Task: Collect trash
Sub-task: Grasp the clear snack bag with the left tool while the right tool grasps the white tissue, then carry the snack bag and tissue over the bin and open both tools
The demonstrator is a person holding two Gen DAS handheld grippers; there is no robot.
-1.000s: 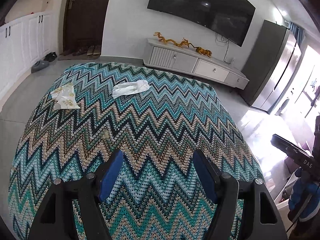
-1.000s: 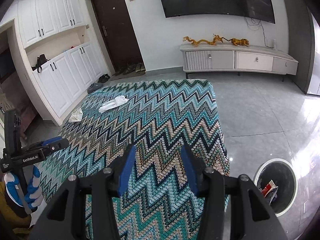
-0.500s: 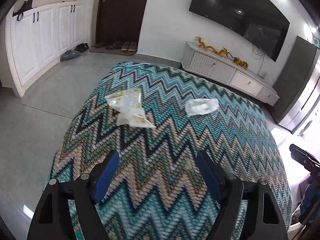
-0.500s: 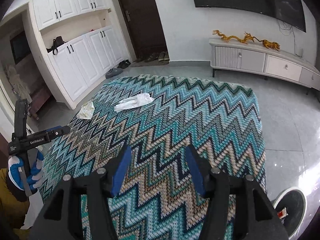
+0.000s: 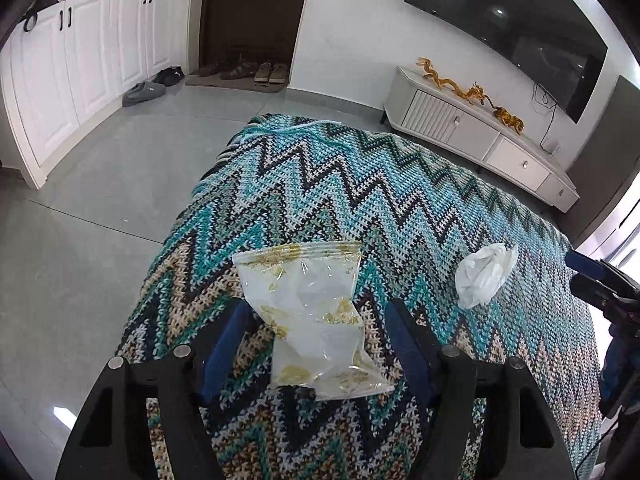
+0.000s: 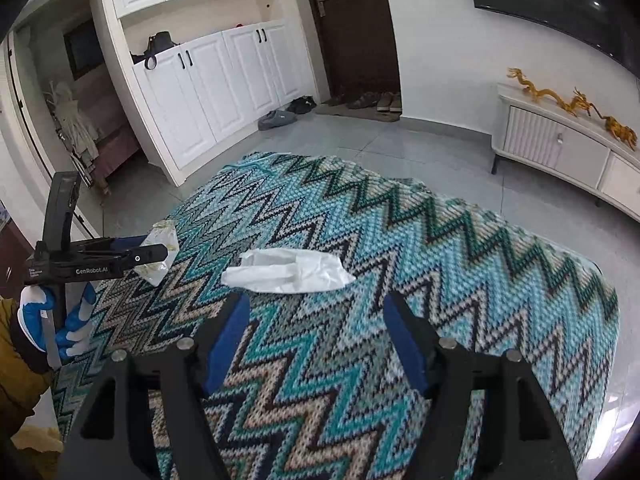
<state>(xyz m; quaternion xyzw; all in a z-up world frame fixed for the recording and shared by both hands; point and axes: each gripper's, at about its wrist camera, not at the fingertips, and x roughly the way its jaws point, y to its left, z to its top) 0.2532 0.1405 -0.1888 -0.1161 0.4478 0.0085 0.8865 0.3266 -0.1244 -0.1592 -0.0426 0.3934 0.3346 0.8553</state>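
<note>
Left wrist view: left claw (image 5: 320, 320) closing around the clear gold-printed plastic wrapper (image 5: 312, 316), not yet pinching. Right claw (image 6: 316, 328) is opening, empty, just short of the crumpled white tissue (image 6: 288, 270). Both lie uncollected on the zigzag-knit surface (image 6: 440, 240).

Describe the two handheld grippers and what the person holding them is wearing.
Each gripper is matte black with silver pivot bolts and blue pads lining its two fingers, as on the left gripper and the right gripper. The right wrist view shows white "GenRobot.AI" lettering on the left one's side, a blue and white glove on its handle, and a mustard-brown sleeve.
</note>
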